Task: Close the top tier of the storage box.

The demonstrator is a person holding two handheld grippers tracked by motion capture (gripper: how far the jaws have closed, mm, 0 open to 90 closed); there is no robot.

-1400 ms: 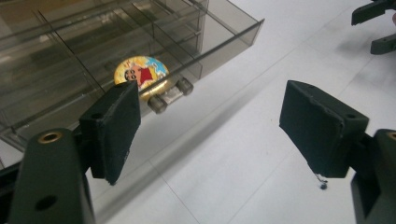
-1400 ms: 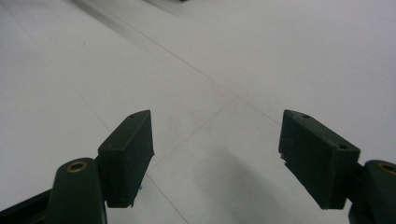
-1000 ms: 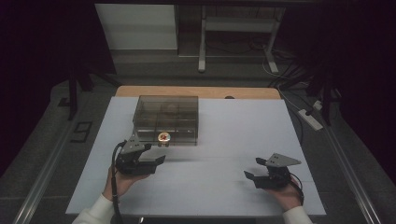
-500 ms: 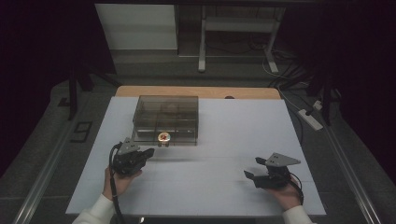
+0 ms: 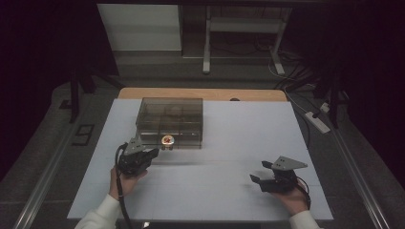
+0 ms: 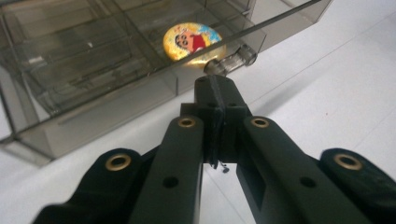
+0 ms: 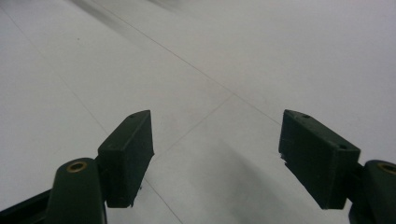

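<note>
While the left tool (image 6: 215,100) points at the smoky clear box (image 5: 169,121) on the white desk (image 5: 239,143), its jaws are pressed together just short of the box's small clear knob (image 6: 231,60). A round cartoon badge (image 6: 192,41) lies inside, just behind that knob. Well apart, the right tool (image 7: 215,154) rests with jaws spread over bare desk.

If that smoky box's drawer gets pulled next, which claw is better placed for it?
Probably the left claw: shut, it sits just short of the drawer's knob. The right claw is open over bare table, far from the box.
</note>
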